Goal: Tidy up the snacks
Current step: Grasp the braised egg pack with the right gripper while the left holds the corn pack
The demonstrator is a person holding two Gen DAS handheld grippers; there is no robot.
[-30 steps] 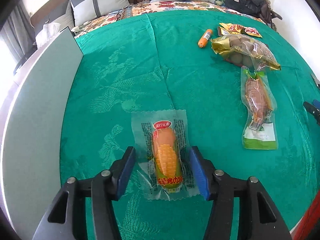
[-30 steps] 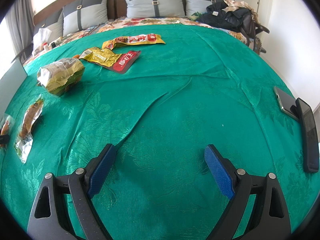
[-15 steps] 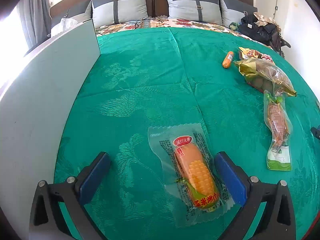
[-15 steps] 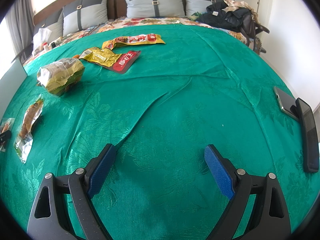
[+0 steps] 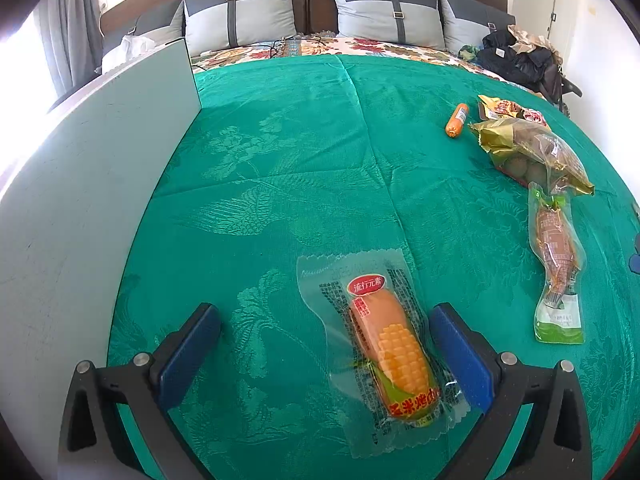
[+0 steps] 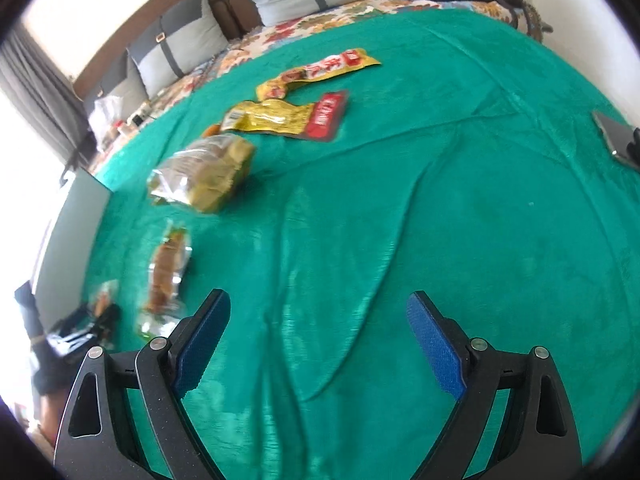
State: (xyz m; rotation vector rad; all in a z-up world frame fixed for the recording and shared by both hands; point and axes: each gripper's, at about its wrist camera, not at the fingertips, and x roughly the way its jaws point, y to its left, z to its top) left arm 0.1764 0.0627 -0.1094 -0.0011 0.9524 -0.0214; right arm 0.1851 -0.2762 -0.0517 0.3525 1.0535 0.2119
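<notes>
A clear packet with a corn-printed sausage (image 5: 384,356) lies flat on the green bedspread (image 5: 304,160). My left gripper (image 5: 326,320) stands wide open over it; the packet rests by the right finger, and neither pad presses on it. Further right lie a clear pack with a brown snack (image 5: 556,256), a gold bag (image 5: 536,152), a small orange sausage (image 5: 456,120) and red-yellow packets (image 5: 508,108). My right gripper (image 6: 318,304) is open above bare cloth, with nothing between its fingers. Its blurred view shows the gold bag (image 6: 204,176), brown snack pack (image 6: 166,276), and yellow (image 6: 268,118) and red (image 6: 326,116) packets.
A pale grey board (image 5: 92,200) stands upright along the bed's left edge. Grey pillows (image 5: 384,8) line the headboard, and dark clothes (image 5: 516,56) are piled at the far right corner. A phone (image 6: 616,140) lies near the bed's right edge.
My left gripper has opened and let go of the corn packet, which now lies nearer its right finger. The right gripper's view has swung and rolled toward the snacks on the left.
</notes>
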